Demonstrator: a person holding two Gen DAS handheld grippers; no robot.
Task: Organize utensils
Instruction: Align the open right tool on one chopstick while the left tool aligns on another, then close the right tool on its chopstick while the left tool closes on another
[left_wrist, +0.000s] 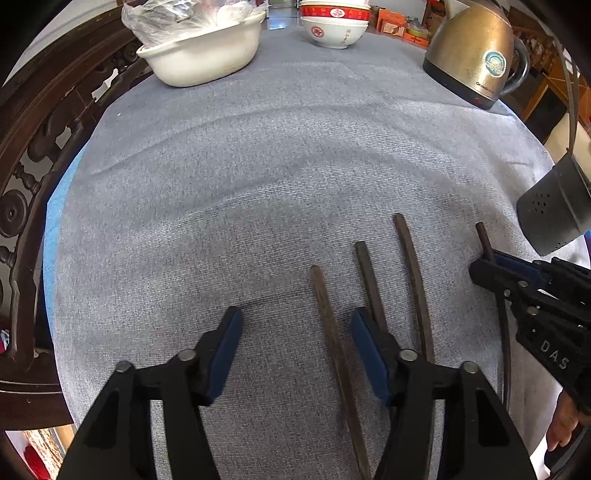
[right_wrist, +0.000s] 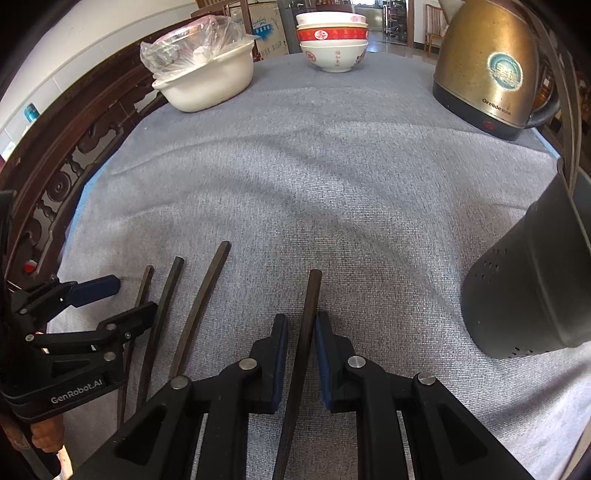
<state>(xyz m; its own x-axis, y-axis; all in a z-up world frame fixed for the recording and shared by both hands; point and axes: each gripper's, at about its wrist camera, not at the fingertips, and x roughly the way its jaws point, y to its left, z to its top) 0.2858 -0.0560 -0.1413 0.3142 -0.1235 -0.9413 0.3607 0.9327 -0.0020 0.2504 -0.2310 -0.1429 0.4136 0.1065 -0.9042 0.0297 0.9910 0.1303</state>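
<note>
Right gripper (right_wrist: 301, 347) was clamped on one dark chopstick (right_wrist: 308, 317) lengthwise; left gripper (left_wrist: 295, 347) stood apart over the leftmost chopstick (left_wrist: 328, 332), near the perforated holder (right_wrist: 532, 288) on grey cloth (right_wrist: 295, 166)

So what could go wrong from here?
The right gripper pinches one thin chopstick low on its length; it might pivot or slip on the way to the dark holder. The left gripper, jaws open, has a chopstick between them and a second beside one finger; closing might nudge that one askew.
</note>
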